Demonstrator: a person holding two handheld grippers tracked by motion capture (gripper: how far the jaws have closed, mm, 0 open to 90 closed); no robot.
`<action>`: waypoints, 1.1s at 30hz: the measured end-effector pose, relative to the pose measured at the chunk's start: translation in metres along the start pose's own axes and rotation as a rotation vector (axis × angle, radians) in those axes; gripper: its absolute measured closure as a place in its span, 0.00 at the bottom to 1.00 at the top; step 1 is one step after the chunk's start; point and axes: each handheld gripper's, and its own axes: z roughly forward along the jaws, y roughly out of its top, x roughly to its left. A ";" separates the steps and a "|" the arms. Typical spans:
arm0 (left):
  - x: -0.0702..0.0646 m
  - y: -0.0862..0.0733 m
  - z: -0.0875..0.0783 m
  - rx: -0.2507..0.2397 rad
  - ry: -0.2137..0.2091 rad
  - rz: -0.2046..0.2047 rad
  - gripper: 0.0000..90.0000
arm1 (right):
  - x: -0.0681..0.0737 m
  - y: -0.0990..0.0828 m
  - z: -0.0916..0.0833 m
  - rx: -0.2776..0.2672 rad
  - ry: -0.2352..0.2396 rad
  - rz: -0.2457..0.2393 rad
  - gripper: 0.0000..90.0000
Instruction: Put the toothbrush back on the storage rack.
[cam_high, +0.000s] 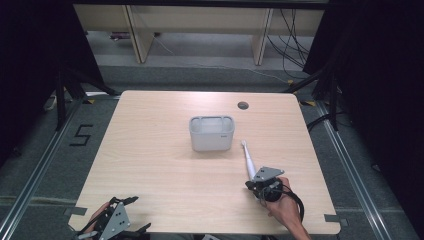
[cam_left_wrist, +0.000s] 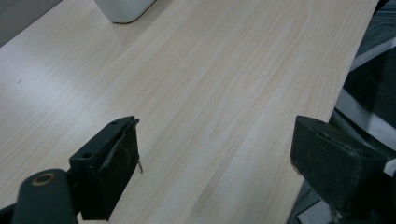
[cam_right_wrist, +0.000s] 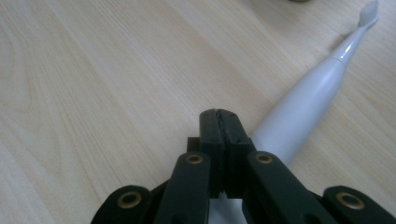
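Observation:
A white electric toothbrush (cam_high: 248, 160) lies flat on the wooden table (cam_high: 150, 165), its brush head pointing toward a white plastic bin (cam_high: 211, 133) at the table's middle. My right gripper (cam_high: 252, 184) rests at the handle end, jaws shut against each other. In the right gripper view the toothbrush (cam_right_wrist: 308, 102) runs out from behind the right side of my closed right gripper (cam_right_wrist: 218, 114), not between the pads. My left gripper (cam_high: 137, 214) sits at the near left corner. In the left gripper view this left gripper (cam_left_wrist: 215, 154) stands wide open over bare wood, with the bin (cam_left_wrist: 123, 9) far ahead.
A round cable hole (cam_high: 243, 105) sits near the table's far edge. Wooden furniture legs and cables stand on the floor beyond the table. Dark curtains hang on both sides. The table's right edge (cam_left_wrist: 336, 93) runs close to the left gripper's right jaw.

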 end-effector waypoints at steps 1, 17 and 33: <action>0.000 0.000 0.000 0.000 0.000 0.000 0.17 | 0.000 0.000 0.000 0.000 0.000 0.000 1.00; -0.001 0.000 0.000 -0.009 0.002 -0.008 0.17 | -0.008 -0.009 -0.010 0.008 0.008 0.039 1.00; -0.001 0.000 0.000 -0.006 0.000 -0.004 0.17 | -0.018 -0.021 -0.022 0.014 -0.004 0.061 1.00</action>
